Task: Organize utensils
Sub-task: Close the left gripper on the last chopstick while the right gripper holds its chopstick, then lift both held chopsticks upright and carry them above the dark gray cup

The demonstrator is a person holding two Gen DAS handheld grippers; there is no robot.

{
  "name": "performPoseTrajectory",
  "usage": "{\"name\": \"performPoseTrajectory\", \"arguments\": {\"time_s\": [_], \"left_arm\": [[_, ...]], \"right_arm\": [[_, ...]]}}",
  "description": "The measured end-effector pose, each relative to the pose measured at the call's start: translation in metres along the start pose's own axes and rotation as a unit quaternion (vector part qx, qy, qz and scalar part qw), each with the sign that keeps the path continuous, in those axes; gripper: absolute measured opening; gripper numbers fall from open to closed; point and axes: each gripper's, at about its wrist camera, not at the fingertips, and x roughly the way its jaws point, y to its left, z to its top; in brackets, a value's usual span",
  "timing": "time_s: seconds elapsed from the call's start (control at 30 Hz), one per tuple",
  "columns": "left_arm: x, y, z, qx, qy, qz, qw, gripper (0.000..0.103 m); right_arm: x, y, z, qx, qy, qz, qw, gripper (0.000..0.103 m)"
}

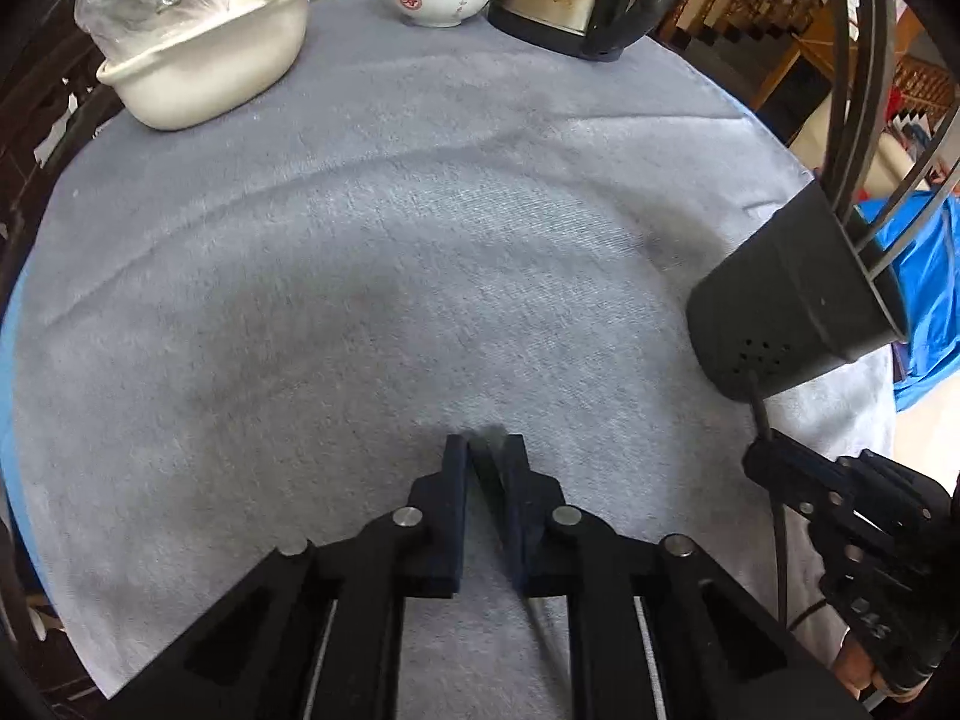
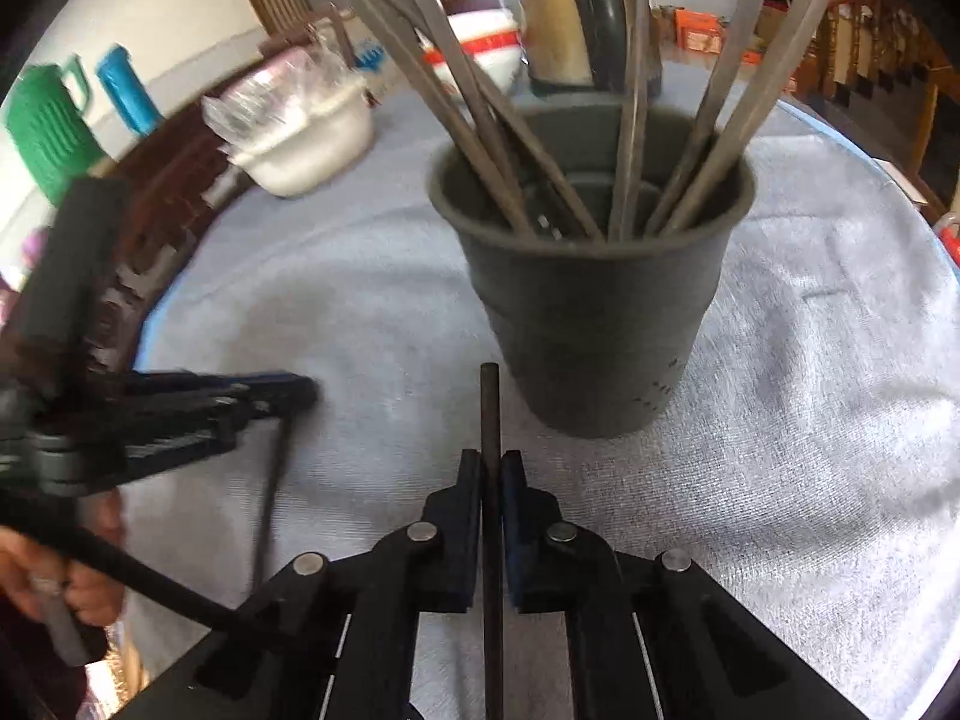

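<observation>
While I watch from the wrist cameras, my left hand-held gripper (image 1: pixel 486 444) sits over the grey cloth-covered surface (image 1: pixel 360 240), its jaws pinched nearly together on a thin dark chopstick (image 2: pixel 270 498). Far back stands a white bowl (image 1: pixel 441 0) with a red band and red Chinese characters I cannot read. Further right, my right hand-held gripper (image 2: pixel 491 459) clamps another dark chopstick (image 2: pixel 491 414), just before the dark utensil cup (image 2: pixel 591 312) full of upright chopsticks.
</observation>
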Motion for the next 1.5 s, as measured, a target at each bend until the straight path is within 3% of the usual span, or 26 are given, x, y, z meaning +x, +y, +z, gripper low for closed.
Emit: {"name": "performPoseTrajectory", "arguments": {"time_s": [0.13, 0.33, 0.5, 0.73, 0.93, 1.13, 1.5], "left_arm": [[-0.02, -0.001, -0.005, -0.021, -0.028, -0.008, 0.9994, 0.01], [-0.091, -0.011, -0.01, -0.019, -0.105, -0.026, 0.9939, 0.007], [-0.155, -0.028, -0.013, -0.003, -0.19, -0.027, 0.9815, 0.007], [-0.21, -0.039, -0.023, -0.002, -0.265, -0.037, 0.9634, 0.007], [-0.234, -0.047, -0.029, 0.006, -0.296, -0.016, 0.9551, 0.007], [-0.232, -0.053, -0.029, 0.01, -0.293, 0.01, 0.956, 0.006], [-0.234, -0.06, -0.029, 0.011, -0.295, 0.022, 0.9553, 0.007]], "right_arm": [[-0.026, -0.002, 0.001, -0.007, -0.031, 0.039, 0.999, 0.007], [-0.076, -0.01, 0.005, -0.003, -0.087, 0.081, 0.993, 0.007], [-0.118, -0.013, 0.012, -0.001, -0.144, 0.098, 0.985, 0.007], [-0.161, -0.012, 0.014, 0.002, -0.198, 0.102, 0.975, 0.007], [-0.175, -0.01, 0.014, 0.007, -0.221, 0.101, 0.97, 0.007], [-0.174, -0.008, 0.013, 0.008, -0.217, 0.1, 0.971, 0.007], [-0.186, -0.007, 0.016, 0.006, -0.235, 0.097, 0.967, 0.007]]}}
